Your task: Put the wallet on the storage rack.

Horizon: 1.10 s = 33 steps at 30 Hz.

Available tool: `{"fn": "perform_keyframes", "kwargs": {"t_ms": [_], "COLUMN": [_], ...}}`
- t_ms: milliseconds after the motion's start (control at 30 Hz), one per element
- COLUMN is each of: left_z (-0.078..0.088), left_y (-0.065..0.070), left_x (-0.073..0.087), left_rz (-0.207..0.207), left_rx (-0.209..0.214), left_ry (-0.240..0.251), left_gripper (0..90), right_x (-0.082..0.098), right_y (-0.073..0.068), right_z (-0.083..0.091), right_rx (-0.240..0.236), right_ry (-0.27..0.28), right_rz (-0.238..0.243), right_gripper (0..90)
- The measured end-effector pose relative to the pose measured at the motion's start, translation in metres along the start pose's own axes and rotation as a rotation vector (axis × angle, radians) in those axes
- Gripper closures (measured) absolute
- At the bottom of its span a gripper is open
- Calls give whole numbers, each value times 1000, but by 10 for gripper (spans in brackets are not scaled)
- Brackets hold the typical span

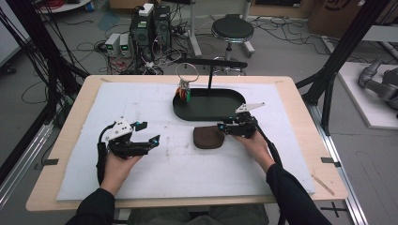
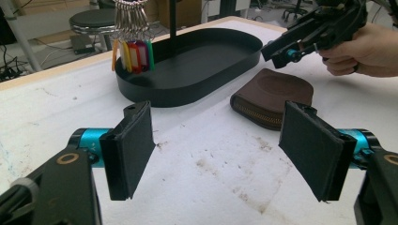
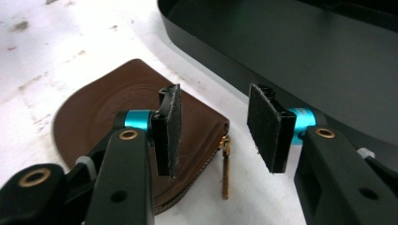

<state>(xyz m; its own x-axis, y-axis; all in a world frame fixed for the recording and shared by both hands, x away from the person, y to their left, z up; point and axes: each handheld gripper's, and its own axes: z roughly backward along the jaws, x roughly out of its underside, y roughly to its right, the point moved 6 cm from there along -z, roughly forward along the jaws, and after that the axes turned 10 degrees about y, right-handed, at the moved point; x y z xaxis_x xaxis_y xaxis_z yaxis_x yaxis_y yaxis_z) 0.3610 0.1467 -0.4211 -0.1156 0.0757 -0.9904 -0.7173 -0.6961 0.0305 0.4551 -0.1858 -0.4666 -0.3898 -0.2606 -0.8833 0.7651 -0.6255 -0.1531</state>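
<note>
A person at a white-covered table [image 1: 155, 187] holds 2 grippers. The right gripper [image 3: 213, 129], jaws apart, hovers over the zip corner of a brown leather pouch [image 3: 103, 112] lying just beside a black oval tray [image 1: 206, 111], seemingly lining up a grasp. The left gripper [image 2: 216, 147] waits well apart, jaws wide, gripping nothing. Keys [image 2: 131, 44] hang over the tray
</note>
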Motion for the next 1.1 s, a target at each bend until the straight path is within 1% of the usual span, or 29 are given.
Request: {"fn": "perform_keyframes", "kwargs": {"t_ms": [67,133,167,300,433,500,567,600,633,733,800,900,933,967,1000,1033,1100], "left_z": [0,0,0,0,0,-1,-1,-2,-3,-6,-8,-12,-13,-15,-17,-18,-23], "left_y": [0,0,0,0,1,1,2,2,2,2,2,4,5,5,6,7,7], "left_x": [0,1,1,0,1,1,1,1,1,1,1,1,1,1,1,1,0], "left_rz": [0,1,1,-2,-1,-4,-3,-7,-3,-5,-4,1,0,3,6,10,29], "left_rx": [1,1,-1,0,1,3,5,7,6,9,13,25,27,32,36,40,64], "left_ry": [1,-3,-6,-4,-8,-9,-9,-10,-8,-11,-13,-16,-21,-21,-22,-20,-17], "left_gripper": [262,263,263,263,264,263,264,264,263,264,264,264,264,263,264,264,264], "right_x": [1,3,4,5,5,5,5,4,4,2,0,-3,-5,-6,-7,-9,-13], "right_y": [2,4,4,4,4,4,5,5,4,2,-2,-9,-11,-13,-16,-17,-21], "right_z": [-3,-7,-9,-11,-11,-10,-10,-9,-7,-6,-4,-3,-2,-1,1,3,7], "right_rx": [-6,-21,-29,-78,-79,-76,-66,-60,-58,-51,-53,-65,-66,-72,-78,-85,-95], "right_ry": [-14,-40,-53,-67,-67,-68,-64,-65,-70,-66,-57,-47,-44,-36,-30,-15,7], "right_rz": [-14,-20,-32,-81,-100,-101,-85,-78,-77,-37,-7,19,20,32,31,46,64], "right_gripper": [562,562,564,659,672,700,742,778,793,895,900,900,900,900,900,900,900]}}
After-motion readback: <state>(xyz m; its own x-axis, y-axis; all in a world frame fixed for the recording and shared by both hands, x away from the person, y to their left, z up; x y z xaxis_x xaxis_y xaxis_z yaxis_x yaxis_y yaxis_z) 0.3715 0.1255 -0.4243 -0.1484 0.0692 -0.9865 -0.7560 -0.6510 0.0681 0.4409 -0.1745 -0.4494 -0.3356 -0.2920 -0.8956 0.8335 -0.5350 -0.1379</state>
